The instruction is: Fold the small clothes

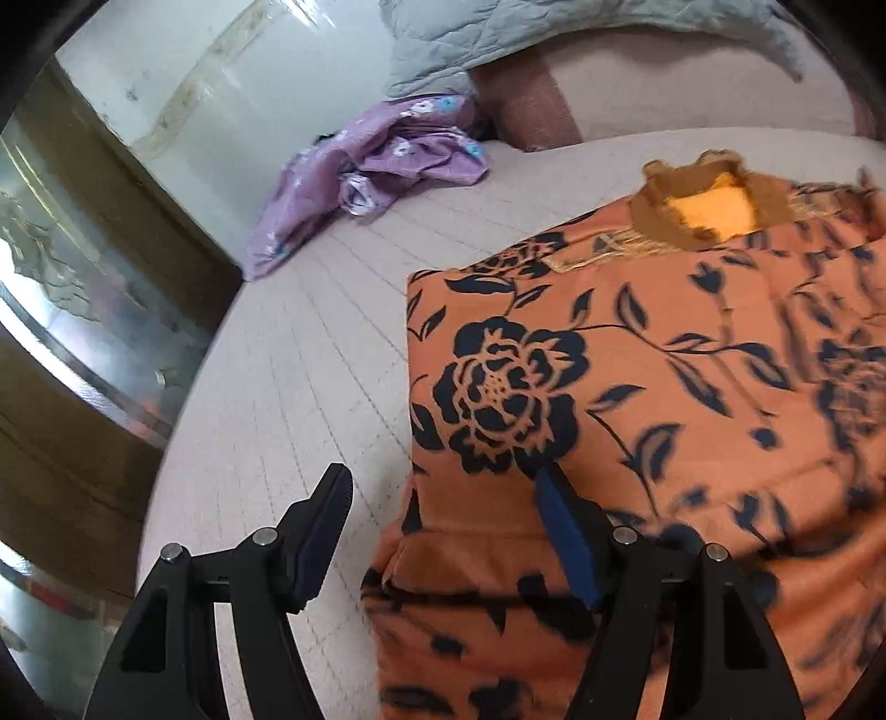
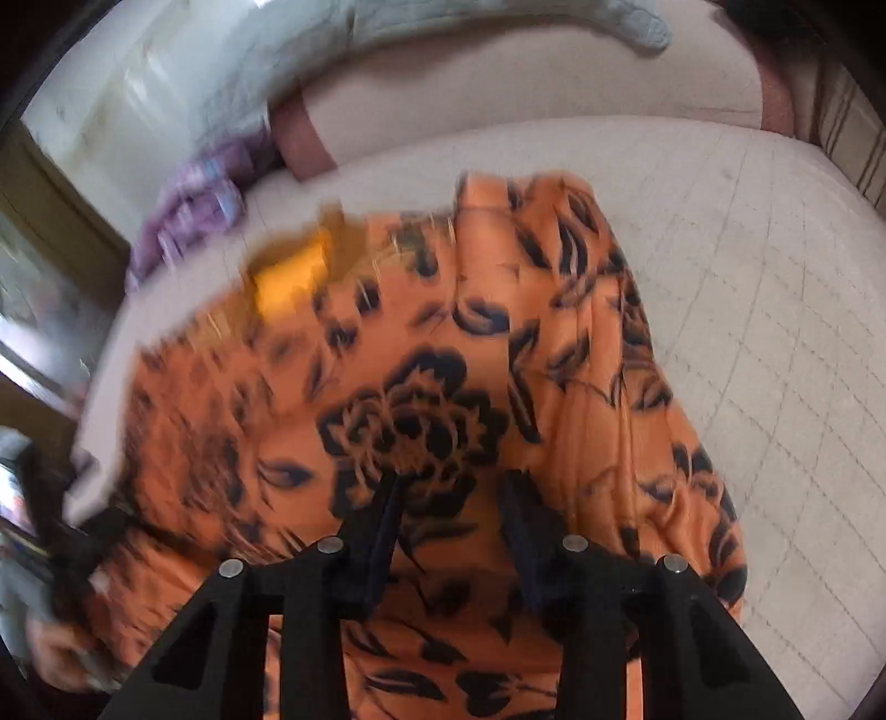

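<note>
An orange garment with a dark floral print [image 1: 664, 387] lies on the bed, its brown collar [image 1: 698, 205] at the far end and its left side folded in. My left gripper [image 1: 443, 498] is open over the garment's left folded edge, one finger over the sheet, the other over the cloth. In the blurred right wrist view the same garment [image 2: 421, 387] fills the middle. My right gripper [image 2: 451, 493] is open above it, holding nothing. The other gripper and hand [image 2: 61, 554] show at the lower left.
A crumpled purple floral garment [image 1: 365, 177] lies at the far left of the pale bed sheet [image 1: 310, 354]. A grey quilt [image 1: 470, 50] and pillow lie at the head. The bed's left edge drops to a wooden frame and floor [image 1: 83, 332].
</note>
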Demonstrator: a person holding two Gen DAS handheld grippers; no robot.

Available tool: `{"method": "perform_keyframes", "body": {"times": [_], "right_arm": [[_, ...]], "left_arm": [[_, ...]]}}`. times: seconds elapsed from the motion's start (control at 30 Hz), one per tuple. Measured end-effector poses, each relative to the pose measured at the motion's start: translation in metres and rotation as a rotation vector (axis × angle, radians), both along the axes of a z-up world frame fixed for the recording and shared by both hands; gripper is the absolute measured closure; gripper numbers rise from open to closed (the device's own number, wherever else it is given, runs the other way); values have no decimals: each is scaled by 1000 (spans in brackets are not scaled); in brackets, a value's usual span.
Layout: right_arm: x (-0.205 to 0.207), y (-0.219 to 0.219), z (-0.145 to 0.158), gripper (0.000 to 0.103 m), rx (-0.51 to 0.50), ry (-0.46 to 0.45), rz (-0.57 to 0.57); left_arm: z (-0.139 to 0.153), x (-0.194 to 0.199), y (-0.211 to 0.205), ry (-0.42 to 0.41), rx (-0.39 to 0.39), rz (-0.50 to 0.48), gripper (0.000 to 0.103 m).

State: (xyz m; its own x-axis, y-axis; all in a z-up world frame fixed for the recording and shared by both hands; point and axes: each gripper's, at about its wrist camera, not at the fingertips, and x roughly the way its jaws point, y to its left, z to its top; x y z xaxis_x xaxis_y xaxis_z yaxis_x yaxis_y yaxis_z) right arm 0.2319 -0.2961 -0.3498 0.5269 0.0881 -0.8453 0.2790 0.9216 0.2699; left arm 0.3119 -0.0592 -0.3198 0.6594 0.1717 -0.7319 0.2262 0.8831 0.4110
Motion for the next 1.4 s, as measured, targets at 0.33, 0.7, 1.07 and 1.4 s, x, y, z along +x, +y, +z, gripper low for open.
{"method": "perform_keyframes", "body": {"times": [0.33, 0.7, 1.07, 1.4], "right_arm": [[-158, -49, 50, 22, 155, -209, -99], [-267, -70, -28, 22, 349, 51, -174], [-269, -12, -29, 69, 119, 178, -62], [-264, -4, -13, 94, 134, 147, -4]], "left_arm": [[27, -115, 102, 71, -324, -27, 22], [-17, -190, 149, 291, -444, 107, 23], [-24, -211, 163, 396, -521, 155, 59], [-19, -208, 159, 418, -551, 78, 97]]}}
